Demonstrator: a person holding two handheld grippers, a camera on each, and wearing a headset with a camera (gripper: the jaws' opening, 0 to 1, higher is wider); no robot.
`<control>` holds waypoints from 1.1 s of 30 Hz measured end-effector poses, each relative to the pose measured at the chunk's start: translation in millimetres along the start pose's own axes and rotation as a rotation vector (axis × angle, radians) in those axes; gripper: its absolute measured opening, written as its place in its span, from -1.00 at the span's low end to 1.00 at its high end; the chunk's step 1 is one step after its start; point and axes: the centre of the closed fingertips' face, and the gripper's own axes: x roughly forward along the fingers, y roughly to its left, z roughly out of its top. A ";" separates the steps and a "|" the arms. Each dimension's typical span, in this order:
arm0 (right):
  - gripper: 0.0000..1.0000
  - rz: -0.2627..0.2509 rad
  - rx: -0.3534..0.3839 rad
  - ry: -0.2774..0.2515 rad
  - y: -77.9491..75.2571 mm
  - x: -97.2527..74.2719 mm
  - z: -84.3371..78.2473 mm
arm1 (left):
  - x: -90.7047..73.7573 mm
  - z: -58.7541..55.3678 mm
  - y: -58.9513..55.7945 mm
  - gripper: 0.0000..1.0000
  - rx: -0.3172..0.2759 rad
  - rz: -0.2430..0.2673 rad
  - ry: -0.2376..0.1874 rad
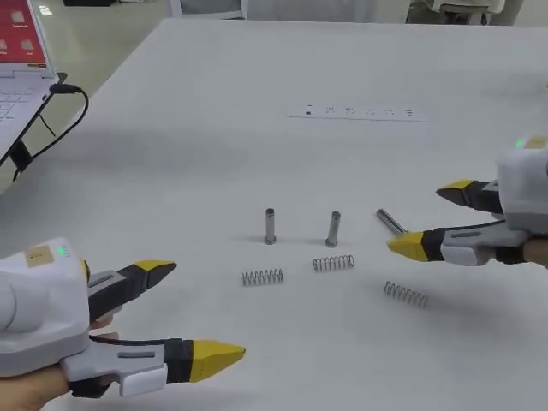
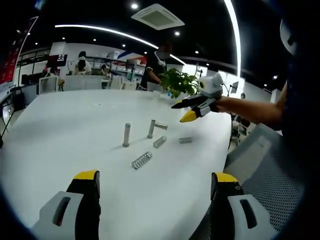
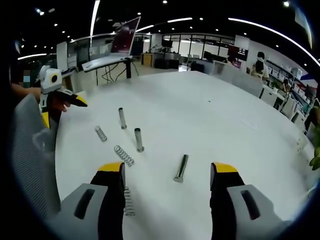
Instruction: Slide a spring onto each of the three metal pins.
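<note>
Nearest the headset, the left gripper [image 1: 205,308] hovers low over the white table [image 1: 214,128], its jaws spread with nothing between them. The right gripper [image 1: 417,218] is equally wide apart, poised just beside the third pin [image 1: 390,222], which lies flat. The left pin [image 1: 270,226] and middle pin [image 1: 334,229] stand upright, with the left spring [image 1: 262,276], middle spring [image 1: 333,263] and right spring [image 1: 405,294] lying loose in front, none yet threaded. A careless jaw could topple an upright pin, or a pinched spring could squirt free and roll (the coils look light). Coil ends and pin heads are too small to read, and the right gripper's body is cut off at the frame edge.
</note>
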 end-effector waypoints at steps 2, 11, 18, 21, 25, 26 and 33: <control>0.36 0.000 -0.002 0.010 -2.3 4.5 1.0 | 0.0 0.1 0.0 0.78 0.000 0.000 -0.001; 0.16 -0.014 0.017 0.066 -17.1 25.8 0.3 | 0.1 0.4 0.6 0.78 -0.001 0.002 -0.002; -0.01 -0.031 0.036 0.121 -23.0 38.5 -3.6 | 0.2 -0.1 1.3 0.77 -0.002 0.004 0.000; -0.07 -0.038 0.060 0.139 -25.0 44.1 -5.8 | 0.5 -0.4 1.1 0.77 -0.002 0.003 0.001; -0.16 -0.045 0.082 0.161 -27.1 51.2 -7.7 | 0.8 -0.8 1.1 0.77 -0.002 0.001 0.002; -0.19 -0.046 0.088 0.165 -27.5 53.4 -7.8 | 0.8 -1.1 0.9 0.77 -0.002 0.000 0.003; -0.39 -0.057 0.110 0.201 -29.5 61.5 -11.4 | 0.4 -1.1 1.5 0.76 -0.002 0.002 0.001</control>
